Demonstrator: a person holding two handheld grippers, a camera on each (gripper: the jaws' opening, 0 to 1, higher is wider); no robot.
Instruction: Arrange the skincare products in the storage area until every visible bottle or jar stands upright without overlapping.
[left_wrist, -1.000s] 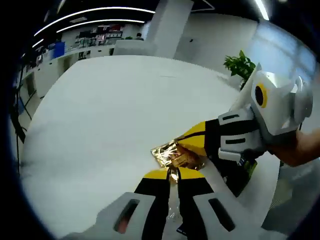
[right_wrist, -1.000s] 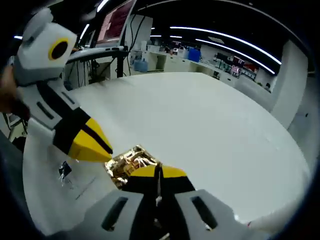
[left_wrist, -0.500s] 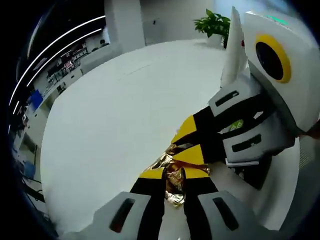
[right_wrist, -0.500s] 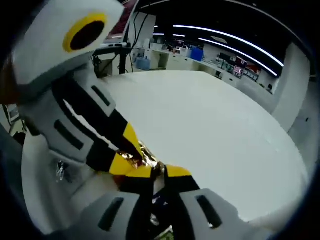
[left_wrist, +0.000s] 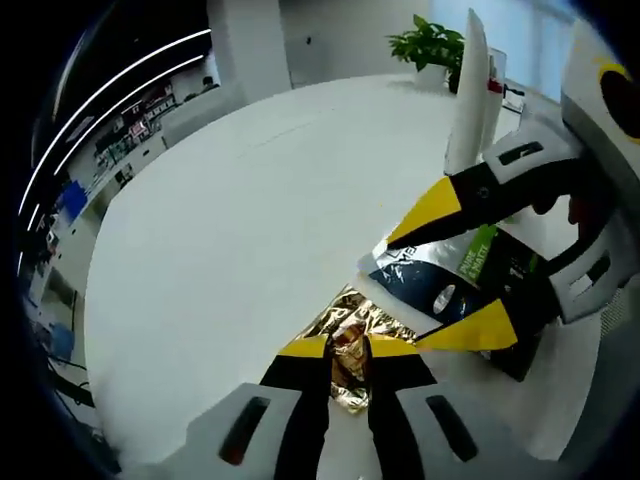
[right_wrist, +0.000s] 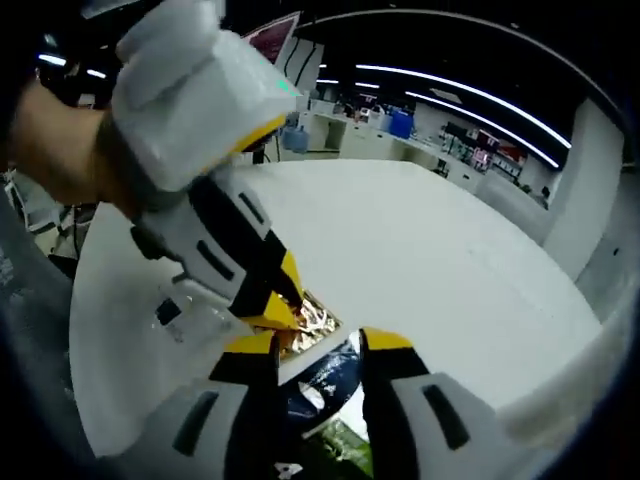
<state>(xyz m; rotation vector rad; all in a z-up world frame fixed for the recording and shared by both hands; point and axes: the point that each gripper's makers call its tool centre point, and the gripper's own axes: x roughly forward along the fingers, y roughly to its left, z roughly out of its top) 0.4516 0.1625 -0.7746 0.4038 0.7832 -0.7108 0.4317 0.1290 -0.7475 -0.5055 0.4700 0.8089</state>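
Left gripper view shows our left gripper (left_wrist: 348, 350) with its 2 jaws pinched narrowly on a crinkled gold foil packet (left_wrist: 352, 325), which lies on the white table (left_wrist: 220, 230) at the jaw tips. Half a second ago the right gripper (left_wrist: 452, 272) had its yellow tips closed together right against the foil; now its 2 jaws stand wide apart, 1 tip above and 1 below a dark blue and green sachet (left_wrist: 450, 280) that sits just beside the foil packet. We cannot tell whether either tip touches the sachet. Behind it a tall white tube (left_wrist: 468, 95) stands upright near the table's far edge, with a potted plant (left_wrist: 428, 45) beyond it. Right gripper view gives the same change from the other side: our right gripper (right_wrist: 322, 342) has its jaws spread, where before they were nearly shut, and the blue sachet (right_wrist: 322, 385) lies between them low in the view. The left gripper (right_wrist: 270, 310) reaches in from the left, held by a person's hand (right_wrist: 60, 150), its tips closed on the gold foil packet (right_wrist: 312, 320) on the table (right_wrist: 440, 260), just ahead of our right jaws.
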